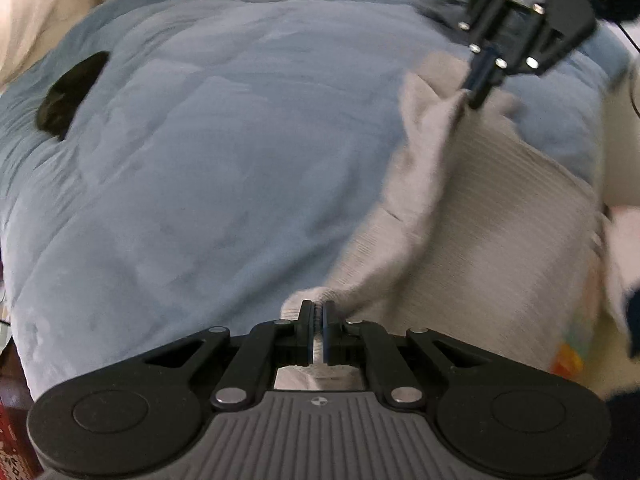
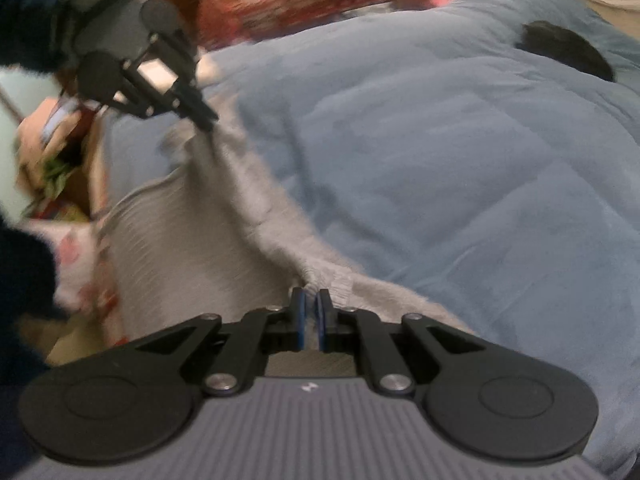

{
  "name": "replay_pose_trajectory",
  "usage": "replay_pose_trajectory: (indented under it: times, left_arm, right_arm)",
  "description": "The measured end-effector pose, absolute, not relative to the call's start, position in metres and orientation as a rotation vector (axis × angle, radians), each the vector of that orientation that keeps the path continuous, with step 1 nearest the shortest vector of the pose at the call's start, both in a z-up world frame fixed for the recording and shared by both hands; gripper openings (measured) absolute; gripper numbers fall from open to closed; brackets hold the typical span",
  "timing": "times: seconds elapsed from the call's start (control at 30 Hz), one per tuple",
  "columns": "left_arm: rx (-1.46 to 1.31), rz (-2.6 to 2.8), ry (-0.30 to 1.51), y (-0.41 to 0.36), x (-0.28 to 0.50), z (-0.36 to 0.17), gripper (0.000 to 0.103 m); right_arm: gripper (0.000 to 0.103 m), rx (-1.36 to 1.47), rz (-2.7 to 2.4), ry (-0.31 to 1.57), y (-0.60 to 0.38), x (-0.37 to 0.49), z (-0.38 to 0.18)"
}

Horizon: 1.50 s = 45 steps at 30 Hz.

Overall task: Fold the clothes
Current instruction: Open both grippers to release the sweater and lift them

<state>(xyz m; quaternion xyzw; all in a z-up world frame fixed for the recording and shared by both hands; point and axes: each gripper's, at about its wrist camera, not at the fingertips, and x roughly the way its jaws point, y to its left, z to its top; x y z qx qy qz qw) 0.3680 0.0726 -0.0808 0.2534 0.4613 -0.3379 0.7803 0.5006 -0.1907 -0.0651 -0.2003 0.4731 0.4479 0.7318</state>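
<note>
Over the blue bed cover (image 1: 200,168), both grippers' jaws clench a grey sweater's (image 1: 480,232) edge; blur hides any labels.

Both wrist views look steeply down, sharing the bedspread (image 1: 200,160).

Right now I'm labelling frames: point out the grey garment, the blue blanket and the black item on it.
grey garment (image 1: 500,216), left wrist view, its ribbed panel.
blue blanket (image 1: 224,152), left wrist view, its bare middle.
black item (image 2: 568,50), right wrist view, its centre.
</note>
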Motion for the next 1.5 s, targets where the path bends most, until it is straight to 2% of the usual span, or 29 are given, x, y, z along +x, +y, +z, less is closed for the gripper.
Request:
replay_pose_trajectory:
  times: [0.3, 0.53, 0.67, 0.7, 0.77, 0.93, 1.07, 1.13, 1.37, 1.43, 1.5]
  left_arm:
    - [0.354, -0.596, 1.038, 0.082, 0.512, -0.128, 0.004]
    - [0.374, -0.632, 1.087, 0.071, 0.540, -0.163, 0.004]
    - [0.321, -0.617, 1.119, 0.077, 0.543, -0.175, 0.009]
    - [0.297, -0.607, 1.118, 0.080, 0.544, -0.173, 0.012]
    - [0.262, -0.590, 1.104, 0.085, 0.544, -0.168, 0.017]
    - [0.269, -0.588, 1.037, 0.087, 0.534, -0.142, 0.019]
    - [0.218, -0.688, 0.995, 0.067, 0.531, -0.120, 0.021]
    - [0.189, -0.766, 0.975, 0.047, 0.531, -0.114, 0.029]
    - [0.118, -0.938, 1.021, -0.026, 0.536, -0.124, 0.033]
    - [0.151, -0.964, 1.031, -0.045, 0.537, -0.130, 0.039]
    - [0.201, -0.956, 1.043, -0.060, 0.538, -0.136, 0.039]
  right_arm:
    - [0.006, -0.357, 0.853, 1.041, -0.179, 0.628, -0.111]
    - [0.006, -0.357, 0.849, 1.100, -0.168, 0.674, -0.164]
    - [0.013, -0.260, 0.849, 1.116, -0.178, 0.684, -0.174]
    - [0.024, -0.229, 0.841, 1.105, -0.183, 0.687, -0.170]
    - [0.027, -0.182, 0.812, 1.072, -0.195, 0.691, -0.159]
    - [0.028, -0.147, 0.733, 1.059, -0.242, 0.682, -0.125]
    - [0.028, -0.192, 0.668, 1.124, -0.281, 0.637, -0.112]
    - [0.028, -0.204, 0.631, 1.164, -0.303, 0.613, -0.108]
    - [0.029, -0.134, 0.511, 1.235, -0.361, 0.556, -0.123]
    - [0.029, -0.111, 0.512, 1.219, -0.367, 0.553, -0.127]
    - [0.034, -0.116, 0.504, 1.200, -0.368, 0.555, -0.133]
